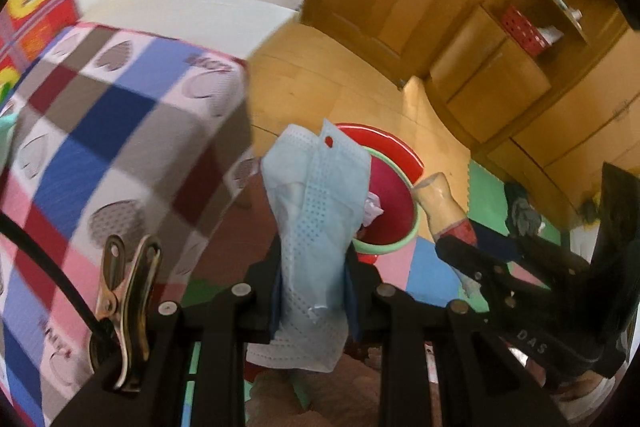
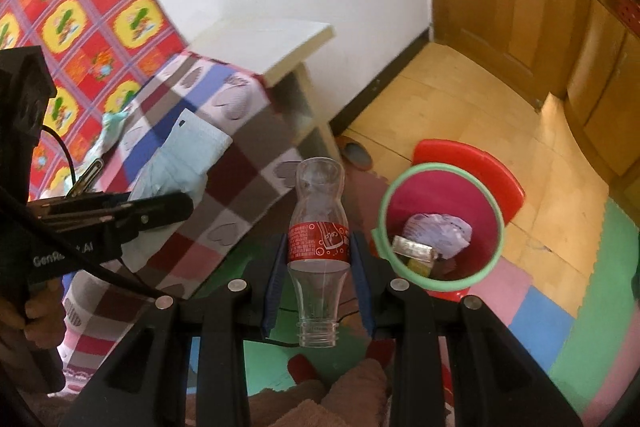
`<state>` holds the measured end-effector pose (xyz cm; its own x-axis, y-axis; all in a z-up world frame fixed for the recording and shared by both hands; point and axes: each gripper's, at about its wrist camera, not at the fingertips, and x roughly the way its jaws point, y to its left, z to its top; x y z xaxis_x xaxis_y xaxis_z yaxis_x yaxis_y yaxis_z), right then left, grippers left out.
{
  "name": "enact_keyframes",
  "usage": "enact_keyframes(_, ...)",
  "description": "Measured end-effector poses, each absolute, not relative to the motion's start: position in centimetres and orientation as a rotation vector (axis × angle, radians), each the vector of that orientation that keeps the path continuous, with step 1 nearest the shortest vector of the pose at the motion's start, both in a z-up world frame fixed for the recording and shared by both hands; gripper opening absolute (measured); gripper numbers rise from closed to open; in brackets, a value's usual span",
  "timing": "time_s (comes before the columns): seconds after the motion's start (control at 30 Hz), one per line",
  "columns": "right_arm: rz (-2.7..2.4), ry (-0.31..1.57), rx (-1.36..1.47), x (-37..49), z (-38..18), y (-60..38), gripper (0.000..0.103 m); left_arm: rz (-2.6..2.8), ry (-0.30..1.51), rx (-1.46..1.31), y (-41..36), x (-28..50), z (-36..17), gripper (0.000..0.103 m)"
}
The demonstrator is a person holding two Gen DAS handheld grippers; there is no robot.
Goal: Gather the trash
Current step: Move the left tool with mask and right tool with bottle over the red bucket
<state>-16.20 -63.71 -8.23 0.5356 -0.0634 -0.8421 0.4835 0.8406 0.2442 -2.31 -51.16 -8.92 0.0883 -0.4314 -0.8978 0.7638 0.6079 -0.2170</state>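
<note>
Left claw (image 1: pixel 314 291) is clamped on a pale blue face mask (image 1: pixel 316 203), which stands up between my blue pads and hangs a little below them. Beyond the mask, toward 1 o'clock in the left wrist view, I see the red trash bin (image 1: pixel 390 215) with its green rim, partly hidden by the mask. My right claw (image 2: pixel 319 267) is clamped on an empty clear plastic bottle (image 2: pixel 319 227) with a red label, held upside down, its uncapped neck toward me. In the right wrist view the bin (image 2: pixel 440 211) sits on the floor at 2 o'clock from the bottle, close beside it, with crumpled paper (image 2: pixel 438 229) and a flat wrapper (image 2: pixel 412 249) inside. A bed with a checked cover (image 2: pixel 224 155) fills the 10 o'clock side, and coloured foam mats (image 2: pixel 548 315) lie on the floor under the bin.
</note>
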Motion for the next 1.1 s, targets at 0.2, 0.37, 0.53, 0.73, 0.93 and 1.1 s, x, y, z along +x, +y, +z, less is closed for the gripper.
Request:
enact_keyframes(0.2, -0.383, 0.99, 0.498, -17.1, -10.6, -67.1, 0.032, -0.993, 1.189, 0.387, -55.6, -3.7, -11.3, 0.026)
enact_keyframes(0.37, -0.407, 1.013, 0.523, -17.8, -12.8, -69.8, 0.032, -1.04, 1.207, 0.402, -59.2, -4.5, -13.5, 0.026)
enact_keyframes(0.53, -0.432, 1.029, 0.546, -18.2, -15.5, -72.2, 0.032, -1.08, 1.218, 0.396, -62.4, -5.2, -16.1, 0.026)
enact_keyframes(0.73, -0.476, 1.057, 0.588, -18.5, -19.3, -74.7, 0.032, -1.073, 1.244, 0.4, -65.7, -5.5, -20.1, 0.026)
enact_keyframes(0.93, -0.517, 1.102, 0.612, -18.8, -23.3, -76.9, 0.032, -1.05, 1.298, 0.396, -68.6, -5.2, -24.1, 0.026)
enact_keyframes(1.1, -0.539, 1.139, 0.632, -18.5, -26.4, -78.3, 0.032, -1.049, 1.339, 0.416, -70.6, -4.9, -27.5, 0.026)
